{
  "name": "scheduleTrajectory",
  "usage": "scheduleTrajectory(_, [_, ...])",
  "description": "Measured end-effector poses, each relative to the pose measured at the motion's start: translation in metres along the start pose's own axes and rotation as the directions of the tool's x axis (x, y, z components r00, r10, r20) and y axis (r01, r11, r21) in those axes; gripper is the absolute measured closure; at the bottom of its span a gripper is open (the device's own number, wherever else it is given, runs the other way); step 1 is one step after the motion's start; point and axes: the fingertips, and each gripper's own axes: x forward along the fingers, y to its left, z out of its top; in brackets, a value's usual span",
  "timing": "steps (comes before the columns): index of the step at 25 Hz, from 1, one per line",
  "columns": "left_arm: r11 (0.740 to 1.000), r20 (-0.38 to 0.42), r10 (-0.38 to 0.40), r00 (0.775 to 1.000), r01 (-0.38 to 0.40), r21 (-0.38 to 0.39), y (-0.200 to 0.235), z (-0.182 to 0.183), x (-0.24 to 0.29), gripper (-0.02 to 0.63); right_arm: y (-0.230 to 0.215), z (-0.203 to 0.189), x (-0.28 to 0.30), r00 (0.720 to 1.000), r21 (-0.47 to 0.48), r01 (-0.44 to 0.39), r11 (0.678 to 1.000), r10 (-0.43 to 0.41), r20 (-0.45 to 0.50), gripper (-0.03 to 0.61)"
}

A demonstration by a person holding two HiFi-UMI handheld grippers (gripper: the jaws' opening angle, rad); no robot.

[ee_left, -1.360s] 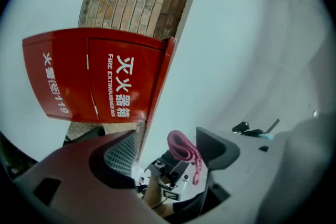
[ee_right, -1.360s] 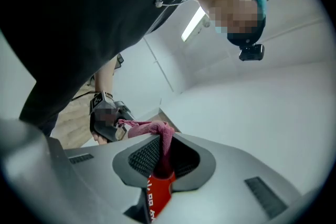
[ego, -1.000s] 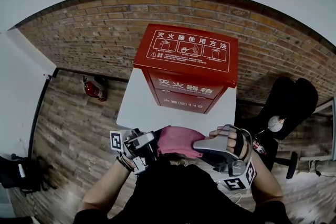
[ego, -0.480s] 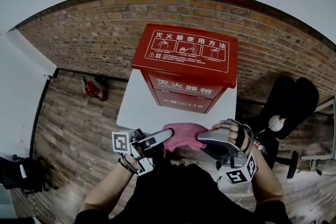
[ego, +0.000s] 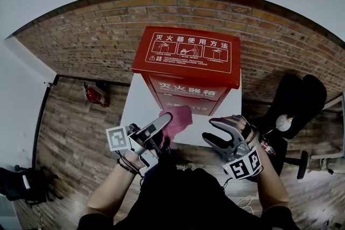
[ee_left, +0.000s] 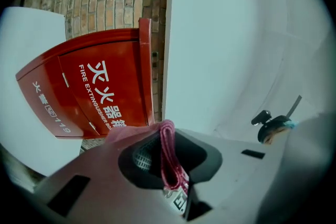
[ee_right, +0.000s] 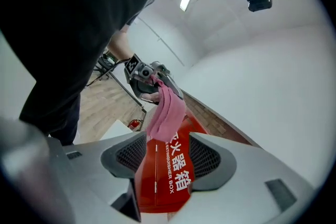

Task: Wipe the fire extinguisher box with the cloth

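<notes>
Head view: left gripper (ego: 161,125) clamped on pink cloth (ego: 178,117). Jaws just closed further. Left gripper view shows cloth pinched thin between pads. Cloth held up before lower front of red box (ego: 188,59), near it; contact unclear. Box upright on white table (ego: 135,110). Right gripper (ego: 213,131) spread wide, jaws just opened, nothing between pads. It sits right of cloth, apart, above table's near edge.
</notes>
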Motion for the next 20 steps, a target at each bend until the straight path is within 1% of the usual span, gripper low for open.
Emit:
scheduleTrajectory(3, [1.0, 0.042, 0.022, 0.999, -0.021, -0.011, -0.003, 0.013, 0.005, 0.548, -0.01, 0.007, 0.01, 0.995, 0.029, 0.084, 0.996, -0.082, -0.054, 0.33])
scheduleTrajectory(6, [0.999, 0.069, 0.04, 0.997, -0.039, -0.017, -0.006, 0.019, 0.013, 0.546, -0.013, 0.02, 0.03, 0.988, 0.109, 0.145, 0.983, -0.138, -0.073, 0.31])
scheduleTrajectory(8, [0.998, 0.071, 0.056, 0.996, -0.055, -0.021, -0.006, 0.019, 0.019, 0.548, -0.013, 0.026, 0.042, 0.982, 0.172, 0.181, 0.968, -0.17, -0.078, 0.307])
scheduleTrajectory(10, [0.997, 0.056, 0.075, 0.996, -0.074, -0.022, -0.006, 0.017, 0.022, 0.548, -0.015, 0.03, 0.05, 0.974, 0.201, 0.223, 0.954, -0.21, -0.082, 0.307])
scheduleTrajectory(13, [0.996, 0.024, 0.088, 0.996, -0.088, -0.024, -0.008, 0.011, 0.024, 0.546, -0.017, 0.035, 0.06, 0.963, 0.163, 0.266, 0.95, -0.255, -0.086, 0.307])
scheduleTrajectory(16, [0.995, 0.012, 0.095, 0.995, -0.094, -0.033, -0.007, 0.007, 0.022, 0.548, -0.017, 0.039, 0.064, 0.952, 0.114, 0.301, 0.947, -0.293, -0.084, 0.31])
scheduleTrajectory(18, [0.994, 0.012, 0.102, 0.995, -0.101, -0.039, -0.006, 0.005, 0.018, 0.548, -0.017, 0.043, 0.063, 0.946, 0.106, 0.323, 0.94, -0.316, -0.08, 0.338])
scheduleTrajectory(20, [0.994, 0.013, 0.103, 0.995, -0.103, -0.046, -0.005, 0.005, 0.014, 0.548, -0.019, 0.046, 0.06, 0.938, 0.115, 0.345, 0.931, -0.338, -0.076, 0.441])
